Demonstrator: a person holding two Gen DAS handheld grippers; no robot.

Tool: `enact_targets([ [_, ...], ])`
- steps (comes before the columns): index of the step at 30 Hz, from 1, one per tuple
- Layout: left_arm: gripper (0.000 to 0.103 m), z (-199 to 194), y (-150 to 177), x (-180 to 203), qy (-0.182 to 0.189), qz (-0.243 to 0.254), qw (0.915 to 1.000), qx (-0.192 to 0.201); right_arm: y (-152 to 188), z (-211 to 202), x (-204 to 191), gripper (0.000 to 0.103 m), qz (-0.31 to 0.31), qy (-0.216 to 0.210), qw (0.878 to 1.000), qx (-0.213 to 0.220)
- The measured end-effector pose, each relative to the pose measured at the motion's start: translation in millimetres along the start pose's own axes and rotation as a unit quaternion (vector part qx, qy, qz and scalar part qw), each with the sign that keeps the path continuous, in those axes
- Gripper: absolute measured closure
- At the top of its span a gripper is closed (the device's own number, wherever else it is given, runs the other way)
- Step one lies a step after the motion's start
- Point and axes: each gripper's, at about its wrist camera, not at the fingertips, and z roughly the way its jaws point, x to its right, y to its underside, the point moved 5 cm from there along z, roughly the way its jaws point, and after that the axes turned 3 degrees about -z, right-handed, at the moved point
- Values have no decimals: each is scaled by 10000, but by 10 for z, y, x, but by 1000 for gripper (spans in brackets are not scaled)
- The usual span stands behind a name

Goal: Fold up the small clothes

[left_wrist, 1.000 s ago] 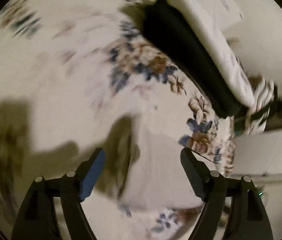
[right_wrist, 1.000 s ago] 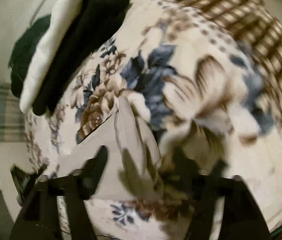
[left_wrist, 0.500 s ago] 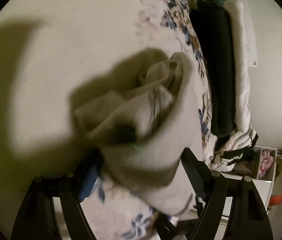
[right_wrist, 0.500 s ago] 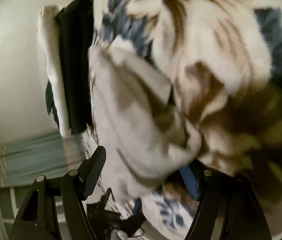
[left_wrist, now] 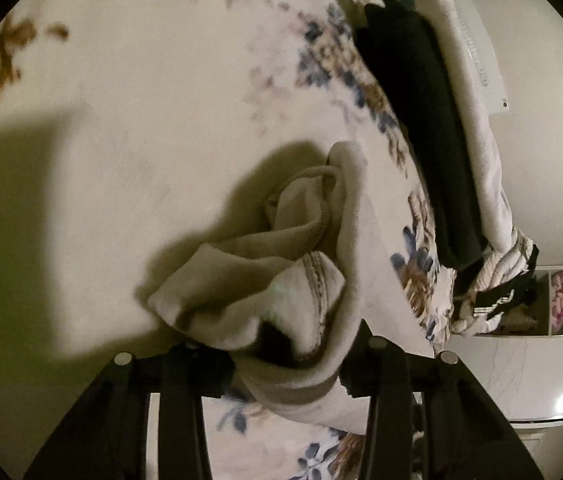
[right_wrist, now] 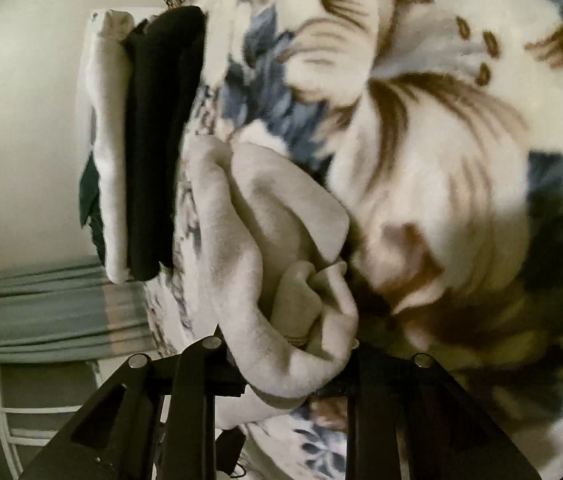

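Since 1 s ago the garment [left_wrist: 281,280] has gone from lying flat on the blanket [left_wrist: 141,120] to being bunched up and lifted between both grippers, and compared with 0.5 s ago both sets of jaws have drawn in tighter on it.

No basket or bin shows plainly; a white shelf unit [left_wrist: 521,344] at the right edge of the left view has an open compartment with blurred items inside that cannot be identified. A stack [left_wrist: 433,128] of 2 folded pieces, 1 black against 1 white, rests on the blanket's far edge, with something dark green beyond it.

Left gripper [left_wrist: 285,364]: jaws drawn in and clamped on the pale grey garment, whose folds spill forward and hide the fingertips. Right gripper [right_wrist: 293,376]: likewise closed on the same cloth [right_wrist: 265,248], the fabric wadded between the jaws and bulging upward.

Held cloth hangs just above the floral blanket [right_wrist: 421,140], near the stack [right_wrist: 153,140] but apart from it. Bare blanket spreads wide to the left in the left view. Beyond the blanket's edge in the right view hang a striped curtain [right_wrist: 41,308] and a white rail [right_wrist: 21,420].
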Motion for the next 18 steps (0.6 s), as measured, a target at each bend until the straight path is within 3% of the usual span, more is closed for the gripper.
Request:
enact_targets([
  [3, 52, -43, -38, -27, 71, -152, 9997, -172, 5, 100, 15, 63, 70, -115, 9999, -40],
  [6, 51, -286, -22, 45, -264, 59, 9996, -104, 32, 129, 50, 46, 288, -402, 9985, 237],
  [9, 50, -608, -25, 240, -750, 661, 9944, 330, 26, 147, 120, 46, 574, -561, 9954, 514],
  [12, 47, -620, -45, 514, -1020, 1338, 9848, 425, 23, 151, 133, 46, 600, -533, 9944, 692],
  [13, 46, -541, -53, 595, -1079, 1562, 9811, 373, 29, 113, 136, 47, 595, -471, 9942, 761],
  [15, 42, -301, -56, 582, -1319, 1820, 9744, 85, 50, 48, 103, 58, 554, -298, 9944, 853],
  [18, 42, 11, -50, 376, -1581, 1766, 9706, -411, 58, 42, -110, 64, 310, -1, 9953, 920],
])
